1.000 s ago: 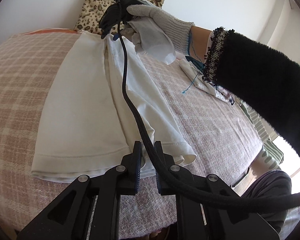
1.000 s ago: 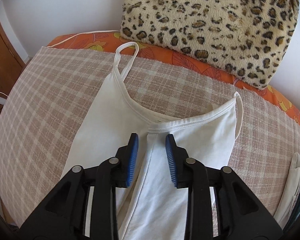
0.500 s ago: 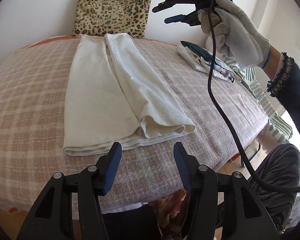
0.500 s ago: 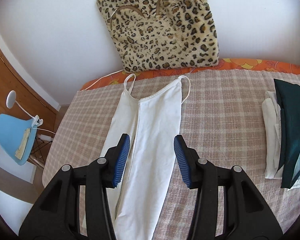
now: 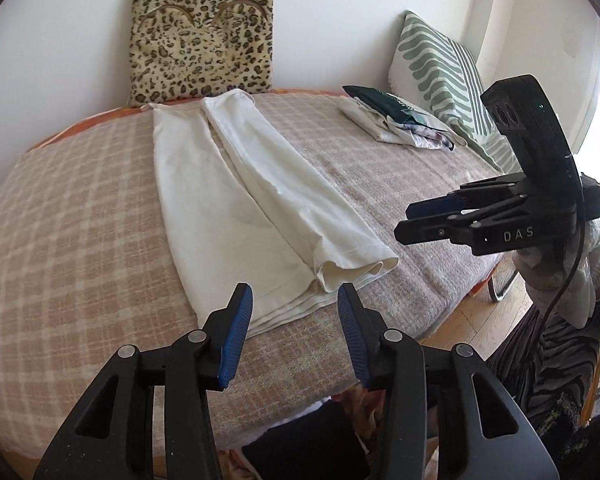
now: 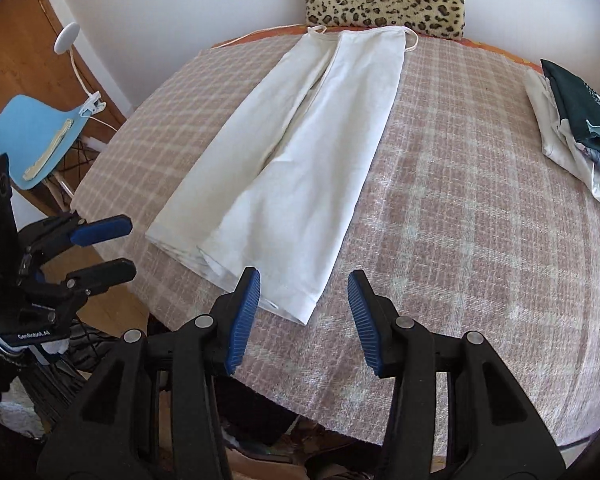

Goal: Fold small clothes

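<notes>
Hovering empty and half open, left fingers [image 5: 294, 330] and right fingers [image 6: 304, 316] faced the camisole [image 6: 296, 152]; the left had just narrowed; a shallow pinch of the hem ahead risked unrolling the loose folded flap.

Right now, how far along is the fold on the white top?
Done: the white camisole has its sides folded lengthwise into a narrow strip; a folded pile sits further right. In hand: nothing; left claw and right claw are open, hovering by the hem. Left: the crosswise fold, then stacking.
</notes>
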`<control>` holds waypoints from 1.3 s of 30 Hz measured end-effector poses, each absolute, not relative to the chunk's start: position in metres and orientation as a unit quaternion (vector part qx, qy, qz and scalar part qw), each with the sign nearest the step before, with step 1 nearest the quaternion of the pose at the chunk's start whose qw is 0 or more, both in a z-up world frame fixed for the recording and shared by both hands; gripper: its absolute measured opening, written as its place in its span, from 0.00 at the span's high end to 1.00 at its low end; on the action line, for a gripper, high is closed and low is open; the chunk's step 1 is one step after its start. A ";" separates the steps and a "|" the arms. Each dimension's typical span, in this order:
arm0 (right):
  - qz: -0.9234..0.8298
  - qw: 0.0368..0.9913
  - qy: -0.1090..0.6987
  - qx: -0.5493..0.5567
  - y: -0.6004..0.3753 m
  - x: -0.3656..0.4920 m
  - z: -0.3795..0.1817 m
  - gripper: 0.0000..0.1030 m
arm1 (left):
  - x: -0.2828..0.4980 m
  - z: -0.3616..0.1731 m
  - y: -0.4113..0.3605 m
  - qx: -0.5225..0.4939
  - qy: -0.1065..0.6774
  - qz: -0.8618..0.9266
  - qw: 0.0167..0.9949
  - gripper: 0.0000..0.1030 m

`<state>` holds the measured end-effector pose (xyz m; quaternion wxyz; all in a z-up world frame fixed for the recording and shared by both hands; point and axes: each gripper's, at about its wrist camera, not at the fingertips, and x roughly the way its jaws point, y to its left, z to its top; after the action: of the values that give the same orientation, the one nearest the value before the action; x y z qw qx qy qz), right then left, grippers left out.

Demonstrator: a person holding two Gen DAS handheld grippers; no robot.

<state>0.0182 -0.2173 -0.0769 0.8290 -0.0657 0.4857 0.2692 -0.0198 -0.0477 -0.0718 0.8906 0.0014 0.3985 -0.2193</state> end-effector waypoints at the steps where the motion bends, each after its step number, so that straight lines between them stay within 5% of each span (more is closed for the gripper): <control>1: 0.270 0.831 0.479 -0.084 -0.212 0.010 -0.079 0.53 | -0.014 -0.073 -0.049 0.000 0.403 -0.228 0.886 0.63; 14: 0.234 0.840 0.450 -0.194 -0.183 -0.003 -0.108 0.56 | 0.019 -0.096 -0.061 -0.037 0.444 -0.256 0.858 0.74; 22: 0.215 0.841 0.431 -0.247 -0.169 -0.011 -0.119 0.58 | 0.022 -0.097 -0.065 -0.026 0.444 -0.255 0.859 0.91; 26: 0.202 0.850 0.431 -0.227 -0.177 -0.006 -0.115 0.74 | 0.018 -0.094 -0.067 -0.019 0.435 -0.254 0.864 0.90; 32: 0.195 0.854 0.426 -0.224 -0.176 -0.006 -0.115 0.82 | 0.021 -0.098 -0.080 0.011 0.433 -0.251 0.866 0.82; 33: 0.195 0.853 0.428 -0.225 -0.175 -0.007 -0.117 0.87 | 0.022 -0.100 -0.082 0.013 0.437 -0.250 0.864 0.84; 34: 0.195 0.853 0.427 -0.227 -0.174 -0.008 -0.118 0.90 | 0.023 -0.102 -0.084 0.013 0.440 -0.249 0.863 0.96; 39: 0.184 0.869 0.395 -0.236 -0.181 -0.021 -0.105 0.98 | 0.016 -0.094 -0.070 -0.056 0.432 -0.261 0.861 0.96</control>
<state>-0.0207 -0.1810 -0.1055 0.8686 -0.2361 0.3948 0.1840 0.0157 -0.0704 -0.0944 0.8613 -0.0563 0.4325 -0.2607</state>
